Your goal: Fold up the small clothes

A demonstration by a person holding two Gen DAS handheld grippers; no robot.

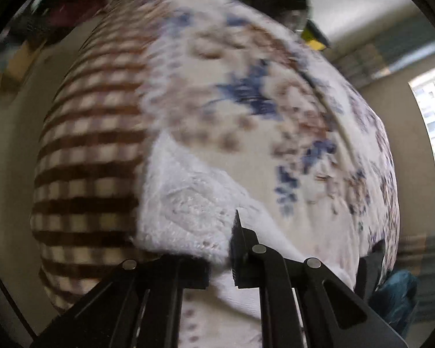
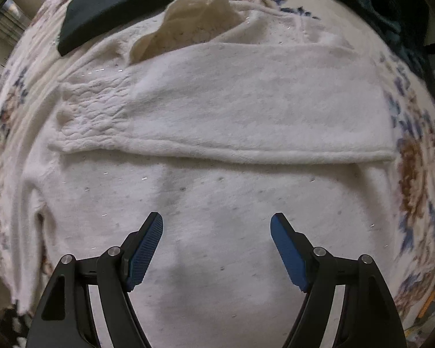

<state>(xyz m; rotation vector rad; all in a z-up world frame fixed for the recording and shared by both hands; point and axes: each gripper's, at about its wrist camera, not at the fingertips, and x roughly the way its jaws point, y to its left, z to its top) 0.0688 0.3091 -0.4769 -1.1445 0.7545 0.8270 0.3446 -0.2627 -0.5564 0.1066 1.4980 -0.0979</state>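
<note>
Floral bedspread (image 2: 411, 174) | white sweater (image 2: 217, 203) beneath right fingers (image 2: 148, 246), spread

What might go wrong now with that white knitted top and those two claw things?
The left gripper has its jaws shut on only an edge of the white knitted garment, so the knit could slip out mid-fold. The right gripper hangs open above the garment, holding nothing down, so the sleeve already folded across might drag or unfold. The left view is blurred, so how firm that grip is stays unclear.
</note>
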